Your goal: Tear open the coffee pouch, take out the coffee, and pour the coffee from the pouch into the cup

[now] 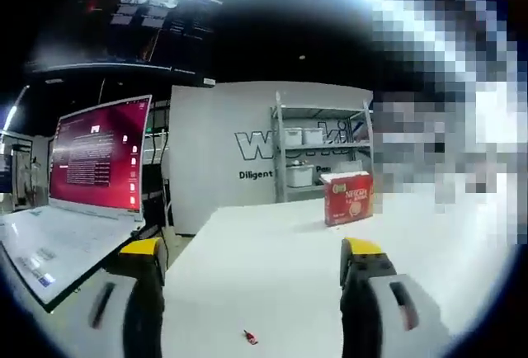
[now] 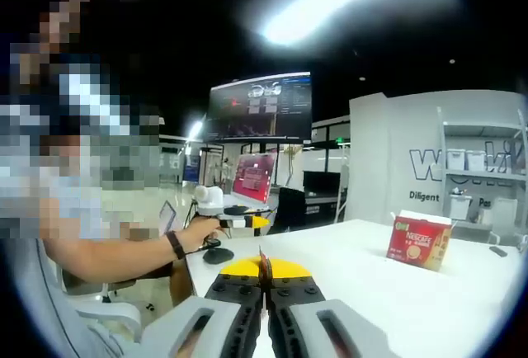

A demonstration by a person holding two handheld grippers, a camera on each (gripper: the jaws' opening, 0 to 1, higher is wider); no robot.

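In the left gripper view, the left gripper [image 1: 256, 271] stood with its jaws spread wide apart, holding nothing, above the white table [image 1: 272, 242]. A red coffee box [image 1: 347, 197] stood upright farther back on the table, near its far edge, and a small red scrap [image 1: 249, 338] lay on the table between the jaws. An open laptop [image 1: 78, 189] with a red screen sat to the left, and a metal shelf rack [image 1: 318, 148] stood against the white wall behind.

In the right gripper view, the right gripper [image 2: 265, 284] had its jaws pressed together on a thin red sliver, likely a piece of the coffee pouch [image 2: 262, 264], which stuck up between the yellow tips. The coffee box [image 2: 419, 240] stood on the table [image 2: 355, 292] to the right. A person's hand [image 2: 195, 230] held the left gripper [image 2: 239, 221] at the table's far left edge.
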